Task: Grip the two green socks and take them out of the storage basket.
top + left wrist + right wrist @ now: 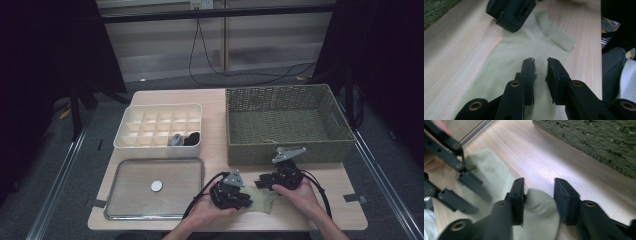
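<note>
Two grippers, left (540,68) and right (539,192), both parted over one green sock (524,50)

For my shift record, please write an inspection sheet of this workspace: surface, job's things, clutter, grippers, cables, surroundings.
Surface: light wooden table, no spill seen.
Job's things: pale green sock lying flat at the near edge.
Clutter: woven green basket; white divider box with dark rolled items in two cells; clear lid.
Grippers: left gripper over the sock, fingers apart; right gripper at its cuff end, fingers apart.
Cables: black gripper cable; wall cable.
Surroundings: dark frames, grey floor.
</note>
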A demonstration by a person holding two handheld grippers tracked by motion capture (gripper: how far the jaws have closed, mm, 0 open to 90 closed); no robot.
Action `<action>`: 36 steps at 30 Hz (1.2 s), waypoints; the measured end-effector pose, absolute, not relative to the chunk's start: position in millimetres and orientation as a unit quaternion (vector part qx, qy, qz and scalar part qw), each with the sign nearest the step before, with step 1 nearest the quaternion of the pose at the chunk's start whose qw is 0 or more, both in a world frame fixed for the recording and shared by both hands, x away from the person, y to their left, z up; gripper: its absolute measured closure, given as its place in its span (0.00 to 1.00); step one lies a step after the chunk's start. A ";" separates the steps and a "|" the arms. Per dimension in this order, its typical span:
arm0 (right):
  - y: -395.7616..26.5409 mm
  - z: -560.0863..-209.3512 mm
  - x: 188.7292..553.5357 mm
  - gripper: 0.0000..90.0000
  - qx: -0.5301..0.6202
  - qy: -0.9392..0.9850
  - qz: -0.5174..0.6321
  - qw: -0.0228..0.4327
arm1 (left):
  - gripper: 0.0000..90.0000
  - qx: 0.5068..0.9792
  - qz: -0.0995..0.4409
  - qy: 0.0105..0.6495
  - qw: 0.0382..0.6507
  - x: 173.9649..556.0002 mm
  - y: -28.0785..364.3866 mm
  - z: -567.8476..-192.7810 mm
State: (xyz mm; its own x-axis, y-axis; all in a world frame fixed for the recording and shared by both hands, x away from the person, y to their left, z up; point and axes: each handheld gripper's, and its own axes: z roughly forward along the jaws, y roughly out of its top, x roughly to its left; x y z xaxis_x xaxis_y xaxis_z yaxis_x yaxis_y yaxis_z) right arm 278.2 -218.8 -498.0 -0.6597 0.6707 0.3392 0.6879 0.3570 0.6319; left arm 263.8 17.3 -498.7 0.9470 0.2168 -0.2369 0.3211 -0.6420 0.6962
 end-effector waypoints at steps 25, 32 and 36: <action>-224.6 -481.3 275.4 0.98 -0.416 -0.804 -0.424 0.005 | 0.89 0.894 -0.090 0.139 0.417 266.5 9.2 -491.0; -226.0 -474.5 274.0 0.98 -0.418 -0.794 -0.443 0.002 | 0.92 0.908 -0.084 0.131 0.390 266.0 4.1 -495.9; -221.4 -472.9 272.3 0.98 -0.411 -0.797 -0.443 0.000 | 0.93 0.907 -0.088 0.131 0.390 266.2 3.9 -496.0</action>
State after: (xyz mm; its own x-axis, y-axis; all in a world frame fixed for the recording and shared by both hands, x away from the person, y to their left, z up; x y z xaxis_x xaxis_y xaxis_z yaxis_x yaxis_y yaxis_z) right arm 272.3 -221.4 -472.9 -0.6621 0.6550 0.3642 0.6552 0.2700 0.7055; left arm 266.2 3.9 -496.0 0.9503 0.1698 -0.2611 0.3063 -0.6621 0.6840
